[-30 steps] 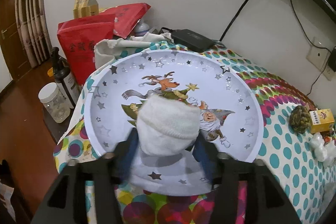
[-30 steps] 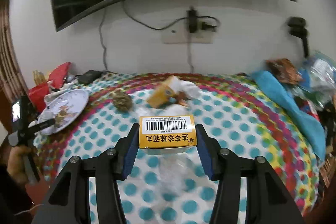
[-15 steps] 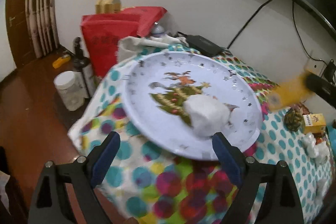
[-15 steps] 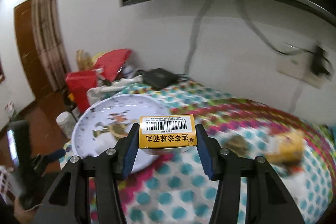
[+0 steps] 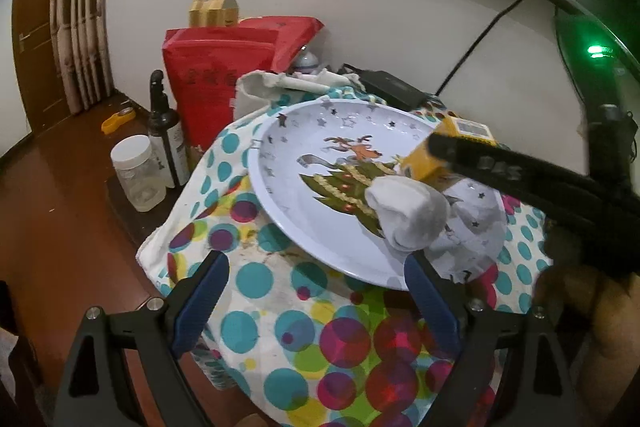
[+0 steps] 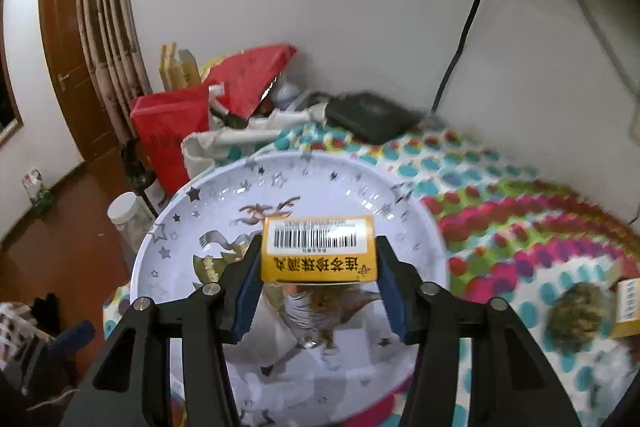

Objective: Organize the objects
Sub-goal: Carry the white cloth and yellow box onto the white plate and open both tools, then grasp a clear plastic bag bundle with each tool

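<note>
My right gripper (image 6: 318, 283) carries a yellow box (image 6: 318, 250), barcode face up, long axis running across between the pads, above the star-printed plate (image 6: 416, 223). Its jaws are opening, yet the pads still look pressed to the box ends. My left gripper (image 5: 316, 301) stands spread and empty at the plate's near rim. A rolled white sock (image 5: 406, 213) lies on the plate's right side, leaving the left half bare.

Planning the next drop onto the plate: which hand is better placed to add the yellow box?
Right. The right gripper has the yellow box between its opening jaws, over the plate. The left gripper is open and empty at the plate's near edge; the white sock already lies there.
</note>
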`<state>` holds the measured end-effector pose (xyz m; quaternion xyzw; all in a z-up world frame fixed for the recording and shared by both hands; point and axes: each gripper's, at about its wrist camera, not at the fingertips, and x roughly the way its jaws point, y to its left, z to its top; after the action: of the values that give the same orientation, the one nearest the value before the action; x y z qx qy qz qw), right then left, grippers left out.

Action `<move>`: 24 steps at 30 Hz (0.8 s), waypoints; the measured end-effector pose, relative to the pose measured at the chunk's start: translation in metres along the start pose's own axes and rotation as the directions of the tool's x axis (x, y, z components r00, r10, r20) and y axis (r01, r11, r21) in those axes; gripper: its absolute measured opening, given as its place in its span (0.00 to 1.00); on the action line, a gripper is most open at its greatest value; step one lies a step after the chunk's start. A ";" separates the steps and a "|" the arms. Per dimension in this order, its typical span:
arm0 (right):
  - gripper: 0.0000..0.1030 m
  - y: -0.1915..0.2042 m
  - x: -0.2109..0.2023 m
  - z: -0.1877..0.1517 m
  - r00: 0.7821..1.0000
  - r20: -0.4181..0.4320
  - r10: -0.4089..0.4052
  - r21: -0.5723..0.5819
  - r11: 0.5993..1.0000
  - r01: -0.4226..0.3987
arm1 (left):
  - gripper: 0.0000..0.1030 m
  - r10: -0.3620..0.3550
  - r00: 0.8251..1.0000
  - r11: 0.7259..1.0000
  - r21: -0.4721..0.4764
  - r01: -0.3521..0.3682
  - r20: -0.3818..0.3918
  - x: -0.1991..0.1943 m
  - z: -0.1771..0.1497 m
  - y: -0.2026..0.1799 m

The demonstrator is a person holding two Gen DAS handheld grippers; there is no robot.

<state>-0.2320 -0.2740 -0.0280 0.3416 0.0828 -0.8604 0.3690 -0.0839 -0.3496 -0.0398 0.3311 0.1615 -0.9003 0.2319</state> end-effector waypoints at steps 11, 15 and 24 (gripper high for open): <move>1.00 -0.055 -0.107 -0.031 0.979 0.171 -0.111 0.093 0.991 0.096 | 0.89 -0.012 1.000 0.999 0.030 0.011 0.025 -0.006 -0.003 -0.012; 1.00 -0.102 -0.155 -0.080 0.945 0.151 -0.290 0.133 0.953 0.271 | 0.89 -0.084 0.996 0.992 0.094 0.083 0.010 -0.009 -0.012 -0.041; 1.00 -0.190 -0.225 -0.186 0.914 0.021 -0.406 0.361 0.855 0.372 | 0.89 -0.326 0.945 0.909 0.266 0.321 -0.028 -0.035 -0.044 -0.152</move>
<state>-0.1540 0.0657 -0.0428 0.3359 -0.0219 -0.9334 0.1244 -0.1177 -0.1916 -0.0274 0.3203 0.0892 -0.9425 0.0342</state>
